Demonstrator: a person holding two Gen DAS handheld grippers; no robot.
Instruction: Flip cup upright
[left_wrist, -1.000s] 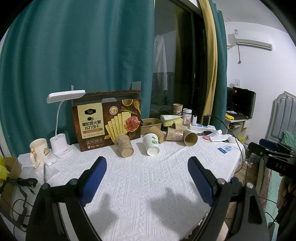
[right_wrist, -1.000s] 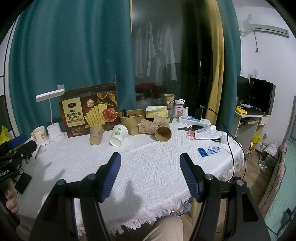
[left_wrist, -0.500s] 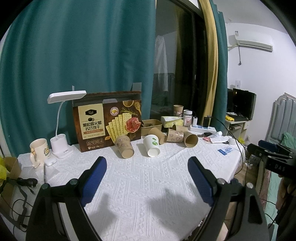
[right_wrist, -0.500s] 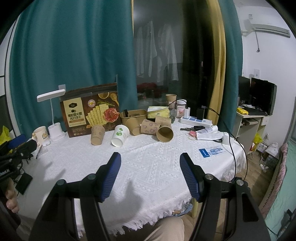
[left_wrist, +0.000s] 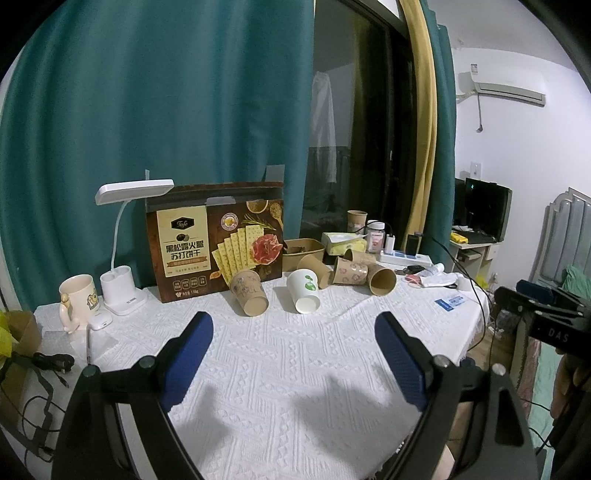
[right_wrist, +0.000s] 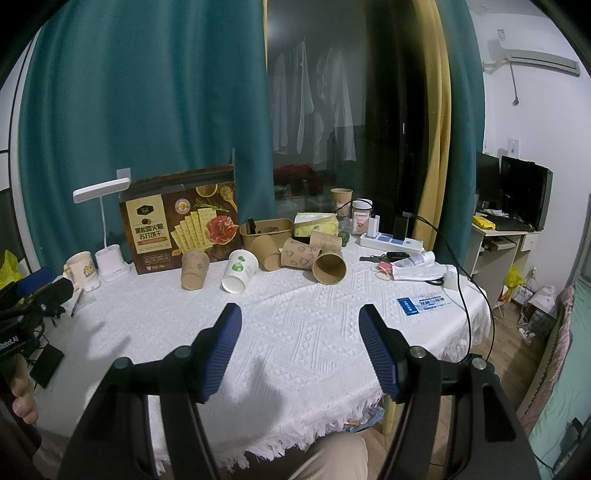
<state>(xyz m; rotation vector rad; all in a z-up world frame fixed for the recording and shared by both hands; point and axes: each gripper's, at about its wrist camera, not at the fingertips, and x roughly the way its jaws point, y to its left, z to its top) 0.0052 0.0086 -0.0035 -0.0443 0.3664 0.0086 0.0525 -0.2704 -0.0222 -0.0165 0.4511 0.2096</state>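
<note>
Bare tablecloth (left_wrist: 295, 369) ahead of both parted grippers — tipped cups (right_wrist: 236, 271) well beyond

Cracker box (left_wrist: 218, 243) hides behind the brown cup (left_wrist: 249, 297).

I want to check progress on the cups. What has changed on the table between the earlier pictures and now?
Nothing visibly changed. The left hand-held gripper and right hand-held gripper hover open and empty over the tablecloth; the white cup and the brown paper cups lie tipped as before.
</note>
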